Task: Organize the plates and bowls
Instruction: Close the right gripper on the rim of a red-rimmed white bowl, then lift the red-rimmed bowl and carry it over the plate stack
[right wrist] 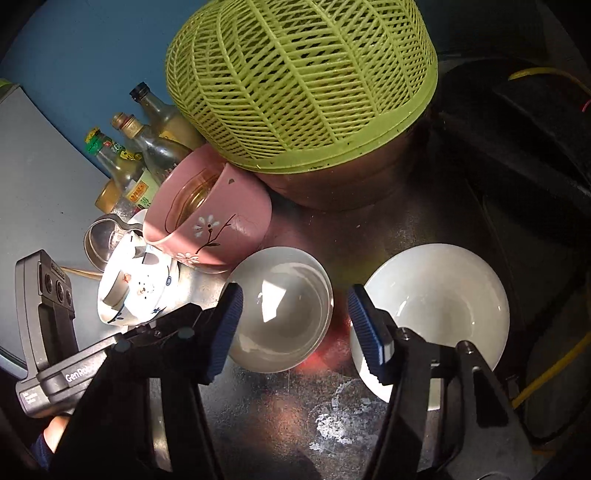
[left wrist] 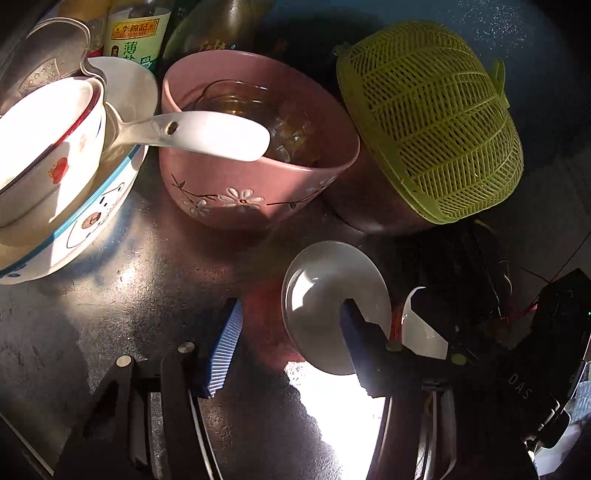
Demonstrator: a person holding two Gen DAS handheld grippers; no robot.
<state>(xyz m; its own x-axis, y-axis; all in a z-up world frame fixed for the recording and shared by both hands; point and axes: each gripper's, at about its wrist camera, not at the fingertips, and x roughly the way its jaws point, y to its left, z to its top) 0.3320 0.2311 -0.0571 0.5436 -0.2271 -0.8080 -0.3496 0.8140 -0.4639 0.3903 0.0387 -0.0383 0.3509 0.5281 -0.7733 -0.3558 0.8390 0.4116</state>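
Left wrist view
Counter (left wrist: 155,266): we see a dark stretch of it bare between the stacked bowls (left wrist: 55,177) at left, the pink bowl (left wrist: 258,166) ahead and the small bowl (left wrist: 325,306) at lower right.
Edges: the pink bowl's rim sits just beside the green basket (left wrist: 432,125); a white spoon (left wrist: 207,134) reaches from the stack over the pink bowl's rim. Bottles (left wrist: 136,33) stand behind.
Left gripper (left wrist: 291,343): we point it steeply down; its jaws stand apart, the right finger inside the small bowl, the left finger over bare counter. We see no pad pressing on the rim.
Second bowl (left wrist: 421,328): only a sliver shows behind the right finger.

Right wrist view
Room: bare, scuffed counter (right wrist: 280,406) lies between and below the two white bowls.
Small bowl (right wrist: 284,310): near the pink bowl (right wrist: 210,218), beside the left finger.
Second bowl (right wrist: 439,295): well right of it, its near rim behind the right finger.
Right gripper (right wrist: 295,325): we tilt it down, jaws parted, clamping nothing; whether a pad touches a rim we cannot tell.
Basket (right wrist: 299,81): upturned over a brown bowl (right wrist: 332,188), closing the far side.
Left gripper body (right wrist: 48,325): at lower left.
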